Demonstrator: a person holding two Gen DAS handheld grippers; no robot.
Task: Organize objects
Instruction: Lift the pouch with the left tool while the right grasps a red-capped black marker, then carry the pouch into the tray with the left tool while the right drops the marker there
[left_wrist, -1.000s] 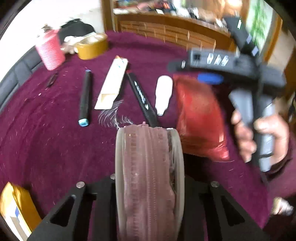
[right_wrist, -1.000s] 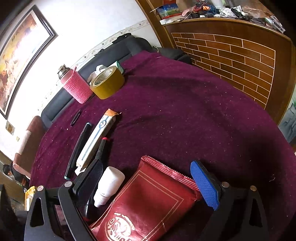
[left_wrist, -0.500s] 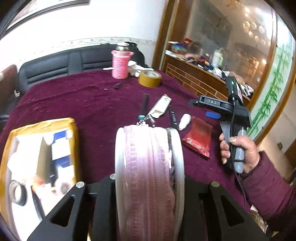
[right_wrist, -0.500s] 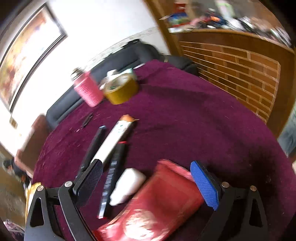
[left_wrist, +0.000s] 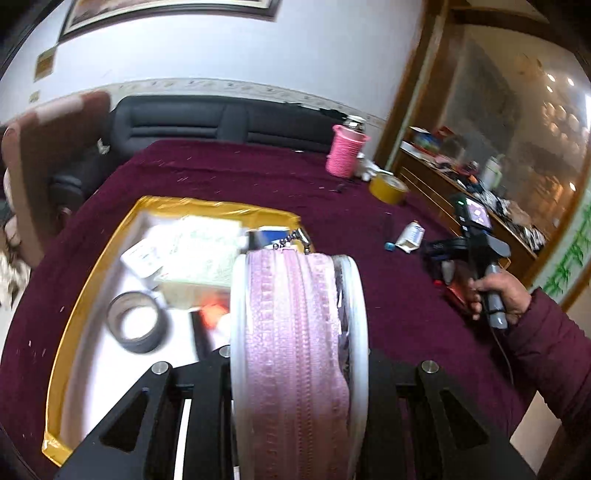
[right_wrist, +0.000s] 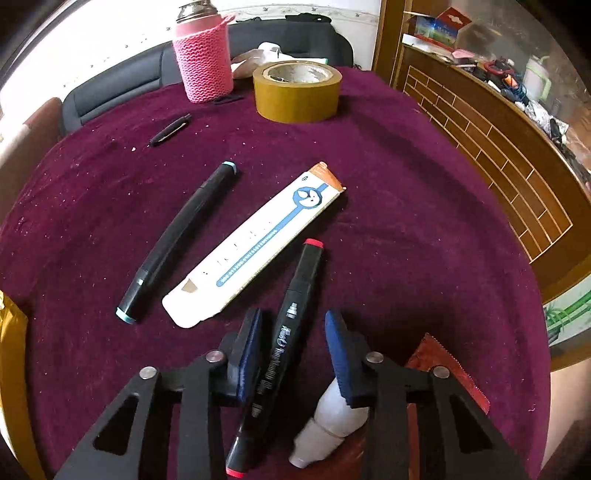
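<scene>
The left gripper (left_wrist: 299, 354) is clenched on a round pink zippered pouch (left_wrist: 295, 332), its zip tape running straight away from the camera and a small metal pull at the far end. To the left of and beyond that gripper lies an open box (left_wrist: 74, 295) with yellow-taped edges, holding a dark tape ring (left_wrist: 137, 322), a pale packet and some blurred red and blue items; any print on them is too smeared to read. The box's near-left corner sits close to the rim of the maroon tablecloth (left_wrist: 399, 295), while bare cloth lies open to the gripper's right.

Far to its right, a hand (left_wrist: 495, 295) in a maroon sleeve holds the right gripper.

In the right wrist view, the right gripper (right_wrist: 295, 347) is closing, with a black marker with red caps (right_wrist: 291, 347) lying between the blue pads (right_wrist: 341, 354); a gap shows on both sides, so nothing is grasped yet. Script lettering runs along the marker's barrel, but I cannot read it surely. Left and ahead of the gripper lies a black marker with teal caps (right_wrist: 181, 240), then a white carton (right_wrist: 255, 243) with a round blue logo and a blue stripe of tiny unreadable text. Farther ahead stand a pink knitted bottle (right_wrist: 203, 55) and a brown tape roll (right_wrist: 297, 90), with a small black pen (right_wrist: 170, 129) to their left. Under the right finger lie a white bottle (right_wrist: 328, 428) and a red sachet (right_wrist: 447, 369). Open cloth stretches to the right up to the table's rim.
</scene>
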